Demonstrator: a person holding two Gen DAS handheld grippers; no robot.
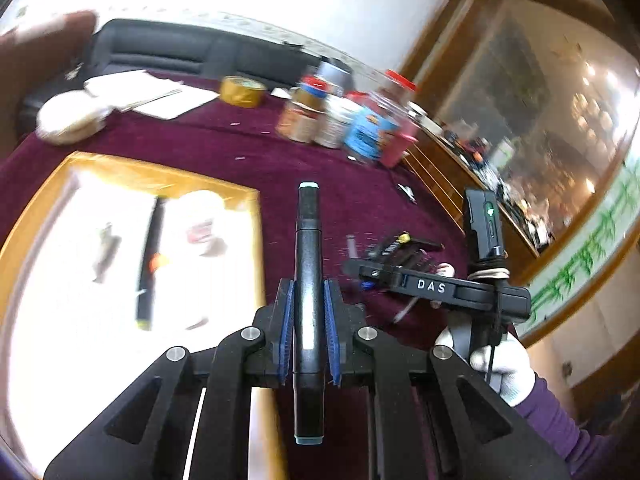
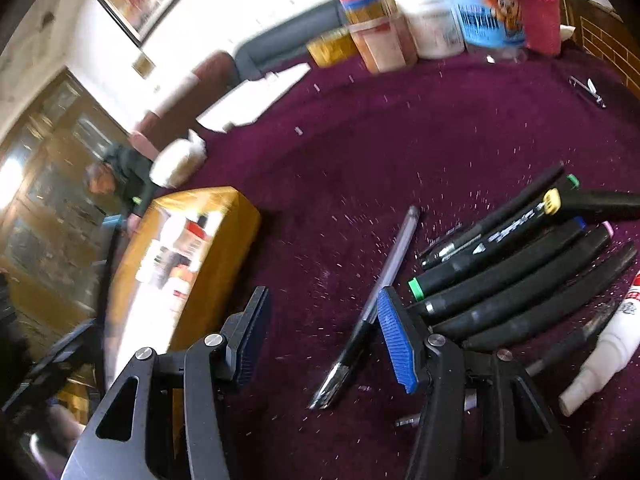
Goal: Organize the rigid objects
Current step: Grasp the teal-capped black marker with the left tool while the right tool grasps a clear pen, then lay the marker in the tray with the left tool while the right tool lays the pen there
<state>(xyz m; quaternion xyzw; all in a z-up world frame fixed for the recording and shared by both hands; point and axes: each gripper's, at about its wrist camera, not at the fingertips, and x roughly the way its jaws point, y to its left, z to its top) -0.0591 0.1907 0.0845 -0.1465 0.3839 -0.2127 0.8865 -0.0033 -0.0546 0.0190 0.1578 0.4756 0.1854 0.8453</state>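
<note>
in the left wrist view our left gripper (image 1: 309,312) has its jaws clenched on a black marker (image 1: 308,276) with teal ends, held above the maroon bench (image 1: 248,148) just right of the yellow box (image 1: 160,178). only this view shows the box from above: a second marker (image 1: 149,264) lies inside, the rest washed out by glare. it also shows our gloved right hand (image 1: 500,364) on the right gripper's body.

the right wrist view shows what the left cannot: the right gripper (image 2: 320,340) with jaws released and nothing between them, a pen (image 2: 372,308) on the bench just by its blue pad, and a pile of markers (image 2: 512,280) to the right, partly hidden behind that finger. a white bottle (image 2: 600,344) is cut off at the edge. jars (image 2: 432,20) at the bench's far side are blurred in both views.
</note>
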